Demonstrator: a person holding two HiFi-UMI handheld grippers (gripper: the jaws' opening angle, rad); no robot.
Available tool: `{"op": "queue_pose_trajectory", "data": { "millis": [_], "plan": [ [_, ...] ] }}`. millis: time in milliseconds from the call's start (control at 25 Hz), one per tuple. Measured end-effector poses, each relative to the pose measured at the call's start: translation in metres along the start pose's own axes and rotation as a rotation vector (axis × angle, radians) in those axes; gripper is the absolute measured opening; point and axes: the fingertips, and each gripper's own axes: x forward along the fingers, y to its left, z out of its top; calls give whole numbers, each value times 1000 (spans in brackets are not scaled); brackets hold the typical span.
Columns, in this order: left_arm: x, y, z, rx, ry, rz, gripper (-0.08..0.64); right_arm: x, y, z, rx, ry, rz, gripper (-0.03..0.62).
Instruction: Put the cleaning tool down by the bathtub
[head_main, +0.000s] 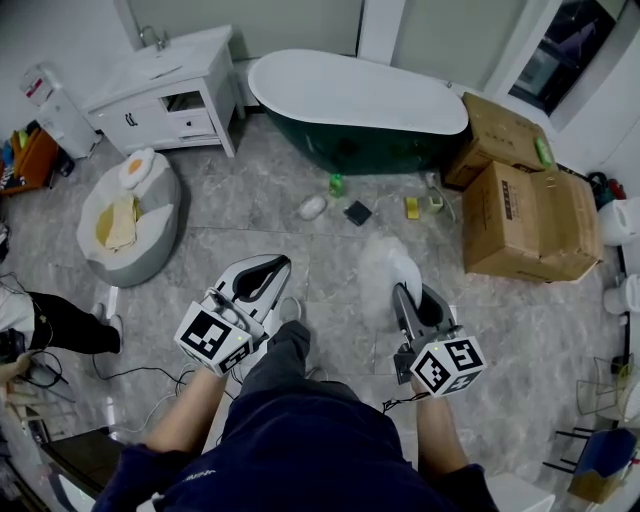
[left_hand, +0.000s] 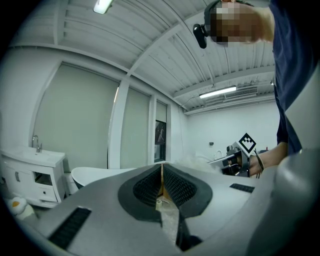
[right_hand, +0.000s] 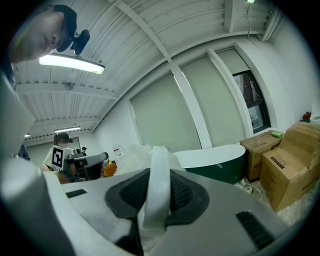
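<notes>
I stand a few steps from the dark green bathtub (head_main: 355, 110) with its white inside. My right gripper (head_main: 405, 292) is shut on the white strap (right_hand: 159, 185) of the cleaning tool (head_main: 385, 262), a fluffy white puff that sticks out past the jaws, above the floor. In the right gripper view the strap runs upright between the pads, with the puff (right_hand: 134, 152) behind it and the bathtub (right_hand: 220, 162) beyond. My left gripper (head_main: 272, 264) is held level at my left, shut with nothing in it; its pads (left_hand: 150, 186) meet at the tip.
Small items lie on the tiled floor by the tub: a green bottle (head_main: 336, 184), a white object (head_main: 312, 207), a dark square (head_main: 358, 212), a yellow sponge (head_main: 412, 206). Cardboard boxes (head_main: 525, 220) stand right, a white vanity (head_main: 165, 95) and grey cushion seat (head_main: 130, 215) left.
</notes>
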Motion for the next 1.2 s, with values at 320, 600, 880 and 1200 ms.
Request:
{"op": "queue_pose_trajectory", "data": {
  "millis": [320, 600, 880, 1200],
  "plan": [
    [40, 44, -4, -13, 7, -19, 34, 50, -24, 9, 4, 19, -22, 89],
    [67, 101, -5, -31, 21, -31, 34, 110, -32, 22, 10, 40, -34, 89],
    [94, 169, -7, -52, 34, -51, 35, 181, -36, 38, 16, 65, -52, 89],
    [126, 251, -6, -59, 44, -73, 35, 269, -32, 55, 11, 90, -49, 89]
  ]
}}
